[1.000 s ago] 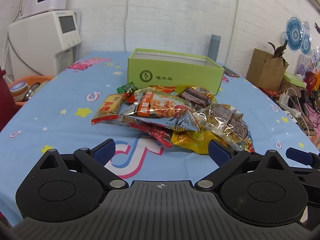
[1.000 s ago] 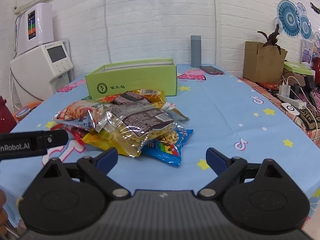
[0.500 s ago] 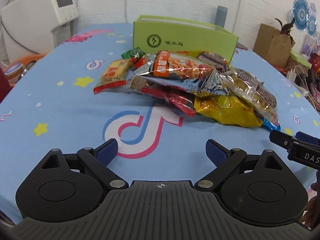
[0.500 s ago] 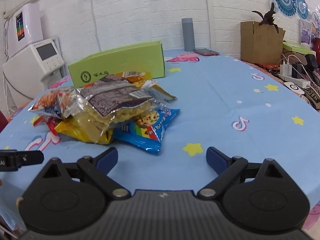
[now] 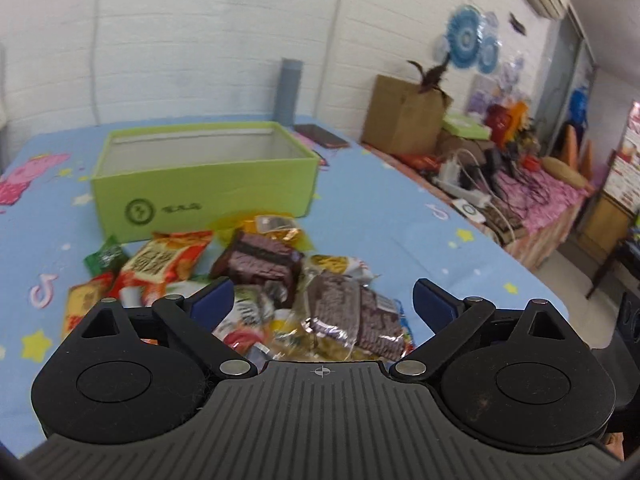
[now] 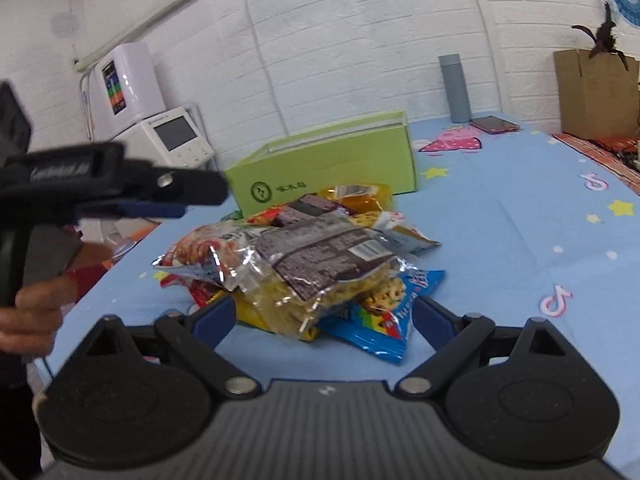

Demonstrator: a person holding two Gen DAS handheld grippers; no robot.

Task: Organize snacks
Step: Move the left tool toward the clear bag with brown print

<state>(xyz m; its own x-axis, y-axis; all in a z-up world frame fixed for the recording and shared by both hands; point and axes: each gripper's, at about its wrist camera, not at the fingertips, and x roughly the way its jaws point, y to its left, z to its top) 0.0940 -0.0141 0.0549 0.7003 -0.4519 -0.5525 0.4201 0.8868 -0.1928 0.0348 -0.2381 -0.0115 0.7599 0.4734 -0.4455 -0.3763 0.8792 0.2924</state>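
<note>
A pile of snack packets [image 5: 260, 264] lies on the blue tablecloth in front of an open green box [image 5: 200, 184]. My left gripper [image 5: 324, 300] hovers open above the pile, over a clear bag with a brown label [image 5: 352, 312]; its pads touch nothing. The right wrist view shows the same bag [image 6: 320, 256] on top, a blue cookie packet [image 6: 384, 308] under it, and the green box [image 6: 328, 164] behind. My right gripper [image 6: 324, 316] stands open just short of the pile's near edge. At upper left is the left gripper [image 6: 188, 200], held by a hand [image 6: 32, 312].
A grey bottle [image 5: 290, 92] and a phone [image 5: 322, 136] sit behind the box. A cardboard box [image 5: 404, 120] and a power strip with cables [image 5: 468, 200] crowd the bench right of the table. A white machine [image 6: 172, 136] stands at the far left.
My left gripper has risen and swung right, from facing the pile across the cloth to hanging over it. The right gripper has come closer to the pile and turned slightly left.
</note>
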